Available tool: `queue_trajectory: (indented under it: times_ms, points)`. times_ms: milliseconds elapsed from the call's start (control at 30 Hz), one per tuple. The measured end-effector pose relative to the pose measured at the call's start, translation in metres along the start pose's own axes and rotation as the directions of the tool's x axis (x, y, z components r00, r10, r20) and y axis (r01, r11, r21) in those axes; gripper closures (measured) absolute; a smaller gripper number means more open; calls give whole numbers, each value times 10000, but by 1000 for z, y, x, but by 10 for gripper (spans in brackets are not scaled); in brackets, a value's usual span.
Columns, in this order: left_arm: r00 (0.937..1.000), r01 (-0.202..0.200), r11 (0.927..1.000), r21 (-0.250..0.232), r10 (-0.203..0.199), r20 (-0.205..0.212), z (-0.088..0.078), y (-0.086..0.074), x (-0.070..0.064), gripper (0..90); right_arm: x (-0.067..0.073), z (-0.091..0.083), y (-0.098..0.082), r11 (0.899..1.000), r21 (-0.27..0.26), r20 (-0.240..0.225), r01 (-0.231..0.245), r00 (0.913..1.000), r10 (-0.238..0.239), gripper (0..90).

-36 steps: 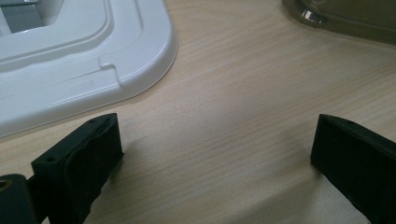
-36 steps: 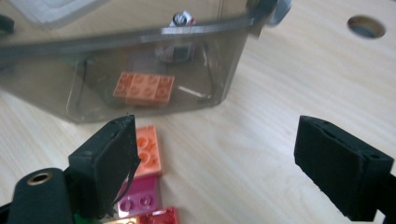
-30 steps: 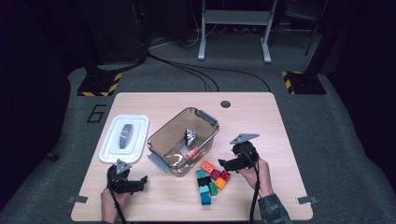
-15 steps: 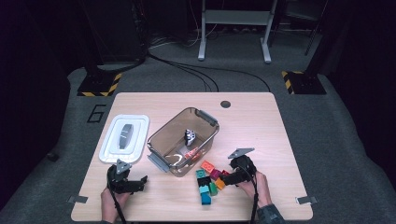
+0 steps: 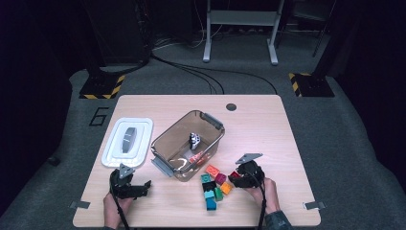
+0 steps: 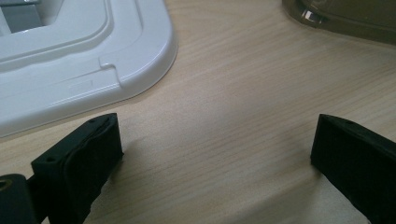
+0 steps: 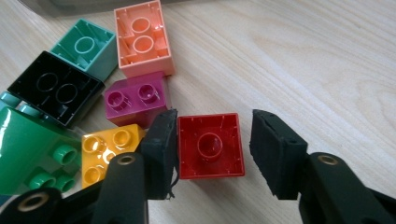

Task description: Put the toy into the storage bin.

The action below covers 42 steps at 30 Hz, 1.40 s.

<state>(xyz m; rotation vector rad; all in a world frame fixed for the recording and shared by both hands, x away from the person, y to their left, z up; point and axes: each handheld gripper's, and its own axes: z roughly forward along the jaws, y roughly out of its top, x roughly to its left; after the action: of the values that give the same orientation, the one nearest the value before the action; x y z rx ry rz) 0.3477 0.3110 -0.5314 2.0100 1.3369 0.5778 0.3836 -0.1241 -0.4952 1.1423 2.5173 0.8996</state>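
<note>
A red square brick [image 7: 210,145] lies studs-down on the wooden table [image 5: 268,124], at the right end of a cluster of bricks [image 5: 213,186]. My right gripper [image 7: 215,119] is lowered around it and its jaws have just been closing, with the brick between them. The left pad touches the brick's side, while a thin strip of table still shows at the right pad. In the high view the right gripper [image 5: 239,175] sits at the table's front right. My left gripper [image 5: 139,188] rests open at the front left, with bare wood between its fingers [image 6: 74,158].
Beside the red brick lie magenta [image 7: 135,100], yellow [image 7: 105,149], salmon [image 7: 142,37], teal [image 7: 84,46], black [image 7: 53,86] and green [image 7: 28,149] bricks. A clear brown bin [image 5: 165,139] holding a few items stands mid-table. A white lid [image 5: 128,142] lies to its left.
My right gripper has come down and slightly left onto the brick cluster, and its jaws have narrowed around the red brick. The left gripper has stayed where it was.
</note>
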Motion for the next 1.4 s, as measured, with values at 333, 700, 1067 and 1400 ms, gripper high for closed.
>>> queue_trajectory:
  times_ms: [333, 700, 1067, 1400]
  points:
    - [10000, 4, 10000, -1, -4, 2, 0, 0, 0, 19, 0, 3, 0, 9999, -36, 182, 139, 9997, -138, 583]
    - [10000, 0, 10000, 2, 0, 1, 0, 0, 0, 19, -17, 1, 3, 9953, -802, 130, -551, 9983, 563, 587]
    - [10000, 4, 10000, -5, -4, -1, 0, 0, 0, 19, -33, -5, 23, 9903, -1184, 356, -730, 9963, 777, 587]
    - [10000, 3, 10000, -2, -3, 0, 0, 0, 0, 20, -46, -10, 42, 9890, -1286, 588, -733, 9949, 814, 587]
